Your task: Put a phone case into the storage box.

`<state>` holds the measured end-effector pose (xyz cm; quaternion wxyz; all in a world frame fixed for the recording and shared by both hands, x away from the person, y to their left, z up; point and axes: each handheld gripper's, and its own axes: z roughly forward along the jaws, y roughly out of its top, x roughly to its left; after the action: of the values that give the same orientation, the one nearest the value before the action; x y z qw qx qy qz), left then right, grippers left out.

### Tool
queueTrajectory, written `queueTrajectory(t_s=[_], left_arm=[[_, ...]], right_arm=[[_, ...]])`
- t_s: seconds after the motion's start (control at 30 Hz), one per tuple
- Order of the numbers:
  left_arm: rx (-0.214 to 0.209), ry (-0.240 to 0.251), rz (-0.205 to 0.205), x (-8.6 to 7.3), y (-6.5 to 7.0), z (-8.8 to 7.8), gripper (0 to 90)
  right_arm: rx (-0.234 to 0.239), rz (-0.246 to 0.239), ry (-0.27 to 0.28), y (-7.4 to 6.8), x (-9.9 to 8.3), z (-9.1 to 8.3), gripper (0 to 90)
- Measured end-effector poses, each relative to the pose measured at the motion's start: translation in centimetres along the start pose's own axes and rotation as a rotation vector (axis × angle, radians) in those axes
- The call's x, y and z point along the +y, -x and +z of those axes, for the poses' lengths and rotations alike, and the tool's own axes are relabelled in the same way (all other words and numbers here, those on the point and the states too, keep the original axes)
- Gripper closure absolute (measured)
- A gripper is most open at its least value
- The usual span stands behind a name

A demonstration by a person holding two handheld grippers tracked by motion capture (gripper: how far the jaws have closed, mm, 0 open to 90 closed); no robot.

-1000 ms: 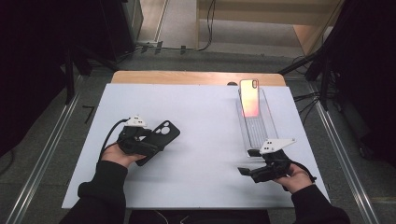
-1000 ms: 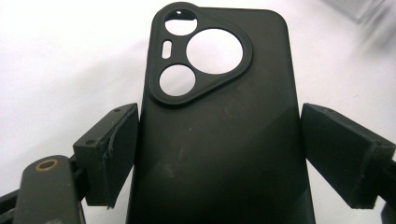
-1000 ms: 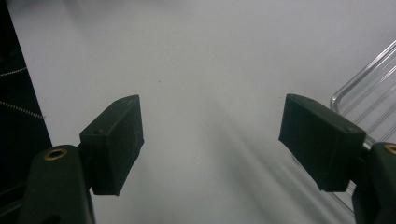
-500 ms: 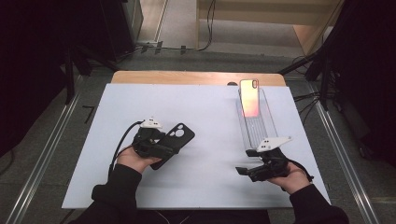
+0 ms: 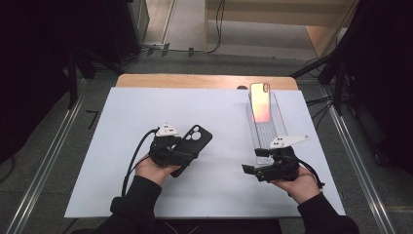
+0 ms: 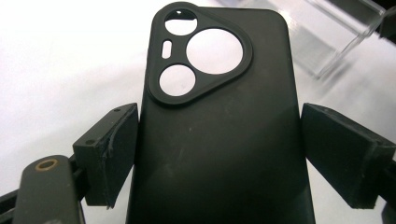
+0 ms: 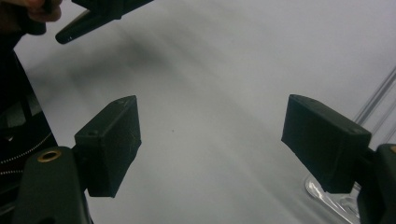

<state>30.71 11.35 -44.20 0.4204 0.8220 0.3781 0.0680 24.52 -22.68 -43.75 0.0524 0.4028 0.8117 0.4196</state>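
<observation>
Black phone case (image 6: 219,126), held across its width in left claw (image 5: 187,151) above white tabletop (image 5: 117,122); right claw (image 7: 210,140) wide, empty; risk: shallow edge grip lets case slip or twist free.

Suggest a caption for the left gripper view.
A black phone case sits between the left claw above the white table.

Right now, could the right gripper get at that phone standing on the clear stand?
Probably yes. The right gripper has open, empty jaws and sits just in front of the clear stand; nothing lies between it and the phone at the stand's far end.
</observation>
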Motion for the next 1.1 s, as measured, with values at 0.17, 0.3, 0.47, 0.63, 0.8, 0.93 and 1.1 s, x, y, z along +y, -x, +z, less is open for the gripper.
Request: queueTrajectory(t_s=[0.17,0.3,0.47,0.63,0.8,0.93,1.1], left_arm=[[0.004,0.044,0.006,-0.3,0.8,0.5,14.4],[0.003,0.075,0.006,-0.7,1.1,0.8,14.4],[0.016,0.145,0.016,-1.1,1.5,0.8,14.4],[0.036,0.214,0.025,-1.6,1.7,0.8,14.4],[0.080,0.256,0.065,-2.0,1.9,0.9,14.4],[0.071,0.296,0.062,-2.3,1.8,0.9,14.4],[0.056,0.316,0.055,-2.4,2.0,1.0,14.4]], right_arm=[[-0.002,0.028,-0.002,-0.5,0.9,0.5,18.1],[-0.002,0.028,0.004,-0.9,1.6,0.7,18.1],[-0.008,0.040,0.012,-1.2,2.6,1.3,18.2],[-0.008,0.055,0.022,-1.5,3.8,2.0,18.2],[-0.006,0.069,0.032,-1.7,4.7,2.5,18.2],[-0.001,0.080,0.036,-1.9,5.5,3.1,18.2],[0.019,0.080,0.038,-2.2,6.6,3.7,18.1]])
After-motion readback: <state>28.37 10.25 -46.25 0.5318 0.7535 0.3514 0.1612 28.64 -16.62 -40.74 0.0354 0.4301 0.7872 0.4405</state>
